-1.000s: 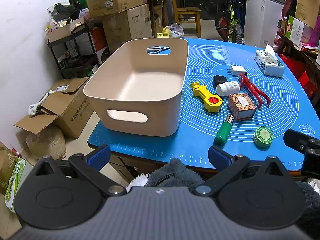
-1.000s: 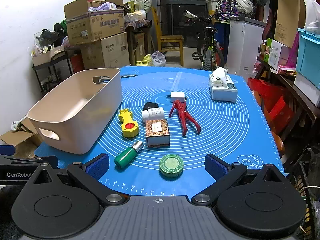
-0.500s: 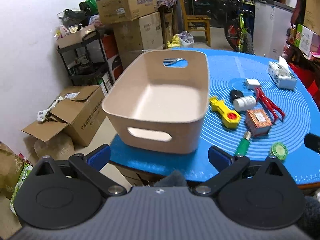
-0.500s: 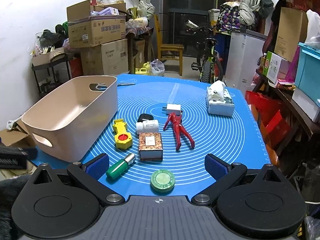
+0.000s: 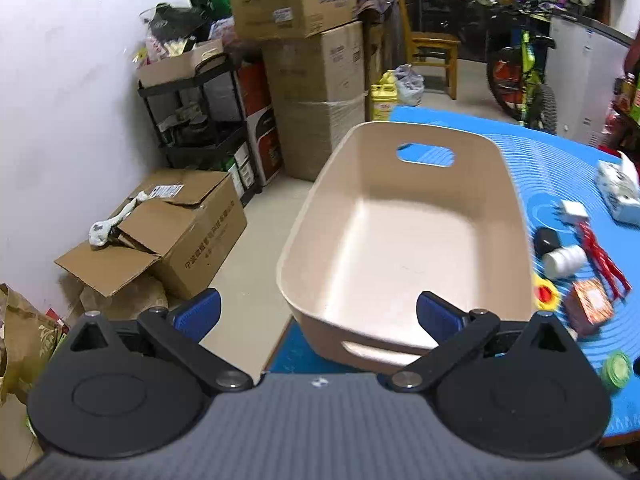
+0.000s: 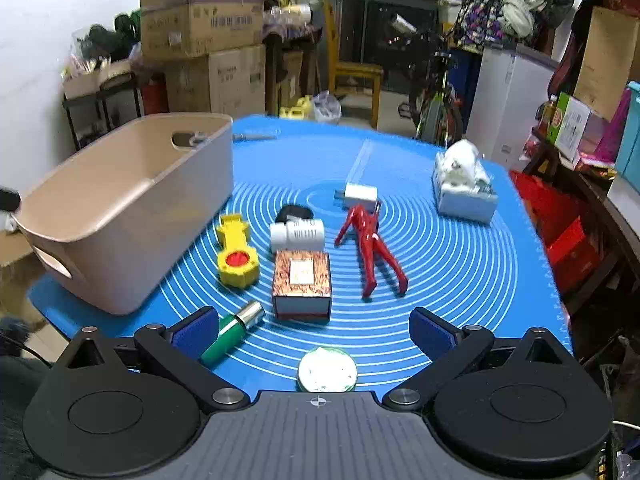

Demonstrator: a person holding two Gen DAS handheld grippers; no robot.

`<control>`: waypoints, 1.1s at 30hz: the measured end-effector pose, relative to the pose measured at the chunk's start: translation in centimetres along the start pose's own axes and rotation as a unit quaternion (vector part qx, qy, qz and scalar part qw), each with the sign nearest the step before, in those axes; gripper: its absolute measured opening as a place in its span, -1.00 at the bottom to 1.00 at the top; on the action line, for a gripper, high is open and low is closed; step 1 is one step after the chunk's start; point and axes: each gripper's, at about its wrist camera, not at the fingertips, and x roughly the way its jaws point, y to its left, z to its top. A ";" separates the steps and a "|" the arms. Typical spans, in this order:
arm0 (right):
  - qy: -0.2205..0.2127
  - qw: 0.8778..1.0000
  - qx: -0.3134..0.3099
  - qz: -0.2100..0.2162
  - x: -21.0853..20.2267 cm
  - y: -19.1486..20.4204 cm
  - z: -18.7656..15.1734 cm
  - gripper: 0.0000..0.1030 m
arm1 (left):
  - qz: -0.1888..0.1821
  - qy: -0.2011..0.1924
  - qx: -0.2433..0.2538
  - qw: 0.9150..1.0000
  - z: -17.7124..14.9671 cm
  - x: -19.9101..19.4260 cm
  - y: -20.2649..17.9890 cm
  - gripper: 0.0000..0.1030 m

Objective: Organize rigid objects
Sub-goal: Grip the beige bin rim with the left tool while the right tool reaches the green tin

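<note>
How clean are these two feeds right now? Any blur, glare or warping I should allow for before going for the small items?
Left wrist view: motion smear on the items right of the beige bin, and fisheye bending at the edges. Right wrist view: sharper in the middle, but the green tin is washed out pale by glare, and the tissue box is soft.

we saw the beige bin [image 5: 404,240] with nothing inside, its mouth clear from above. on the blue mat [image 6: 460,264] the yellow tool [image 6: 236,252], white bottle [image 6: 298,234], patterned box [image 6: 302,282] and red pliers [image 6: 372,244] crowded the middle. the mat's right side lay bare up to the tissue box [image 6: 464,188].
</note>
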 end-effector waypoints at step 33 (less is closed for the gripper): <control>0.102 0.995 0.008 0.009 8.3 -0.3 -2.3 0.06 | -0.051 0.133 -0.022 0.990 0.4 10.0 3.3 -0.79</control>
